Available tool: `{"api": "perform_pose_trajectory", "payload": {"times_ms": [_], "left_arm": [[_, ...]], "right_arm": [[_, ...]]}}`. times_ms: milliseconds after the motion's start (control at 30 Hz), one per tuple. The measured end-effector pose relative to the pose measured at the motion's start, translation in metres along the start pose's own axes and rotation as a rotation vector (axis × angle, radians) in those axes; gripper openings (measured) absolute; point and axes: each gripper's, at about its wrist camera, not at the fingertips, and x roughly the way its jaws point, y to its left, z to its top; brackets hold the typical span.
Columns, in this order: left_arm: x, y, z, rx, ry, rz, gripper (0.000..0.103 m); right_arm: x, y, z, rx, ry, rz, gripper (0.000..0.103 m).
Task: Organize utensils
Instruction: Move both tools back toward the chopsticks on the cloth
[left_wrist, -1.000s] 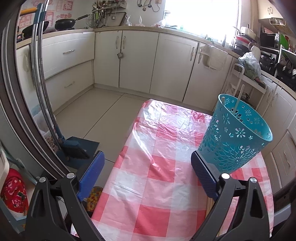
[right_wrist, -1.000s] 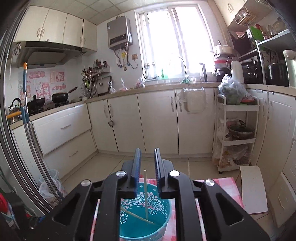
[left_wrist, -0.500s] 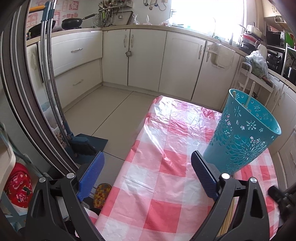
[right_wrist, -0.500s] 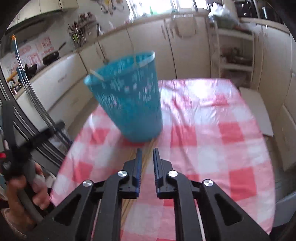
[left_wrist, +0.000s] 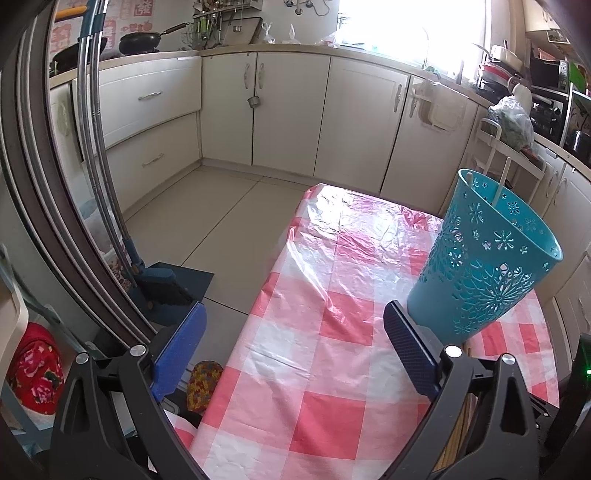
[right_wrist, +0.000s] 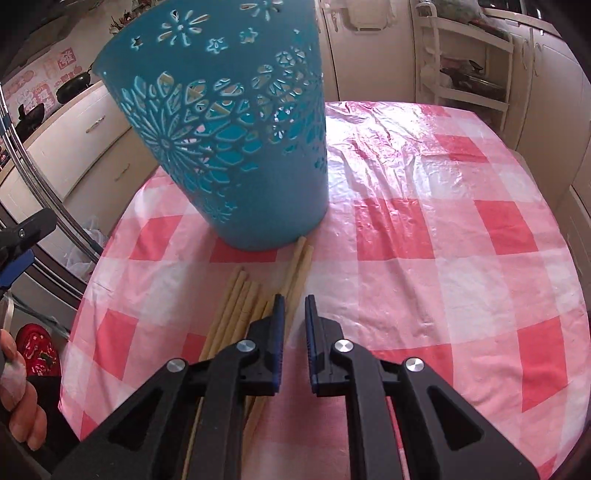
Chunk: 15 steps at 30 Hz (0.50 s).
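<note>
A teal perforated basket (right_wrist: 236, 140) stands upright on the pink checked table; it also shows in the left wrist view (left_wrist: 484, 266), with two pale sticks (left_wrist: 499, 184) poking above its rim. Several wooden chopsticks (right_wrist: 240, 310) lie on the cloth just in front of the basket. My right gripper (right_wrist: 294, 301) hovers low over their right side, its jaws a narrow gap apart and empty. My left gripper (left_wrist: 293, 325) is wide open and empty at the table's left edge, left of the basket.
The table (left_wrist: 332, 314) carries a glossy pink-and-white plastic cloth. A broom and dustpan (left_wrist: 162, 284) stand on the floor to the left. White kitchen cabinets (left_wrist: 288, 110) and a white rack (right_wrist: 469, 70) surround the table.
My right gripper has dropped from above the basket down to the chopsticks in front of it. The stick it held over the basket is gone from its jaws. The left gripper shifted slightly.
</note>
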Motion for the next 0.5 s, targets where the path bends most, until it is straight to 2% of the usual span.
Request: {"api": "perform_pose_trajectory", "payload": {"times_ms": [100,200,333,433,500], "left_arm": [[0.003,-0.004,-0.001,0.014,0.009,-0.007,0.093],[0.007,-0.014,-0.007,0.050,0.046,-0.053,0.093],[0.014,-0.051,-0.028,0.219,0.139,-0.150,0.093],[0.018,-0.075,-0.044,0.312,0.188,-0.198,0.093],[0.022,-0.083,-0.050,0.335,0.209,-0.198,0.093]], "right_arm": [[0.001,0.003,-0.001,-0.054,0.003,-0.010,0.011],[0.000,0.007,-0.004,-0.133,0.024,-0.015,0.011],[-0.007,-0.001,-0.009,-0.225,0.081,-0.006,0.011],[-0.018,-0.022,-0.017,-0.206,0.101,0.002,0.011],[-0.025,-0.039,-0.022,-0.158,0.091,0.021,0.010]]}}
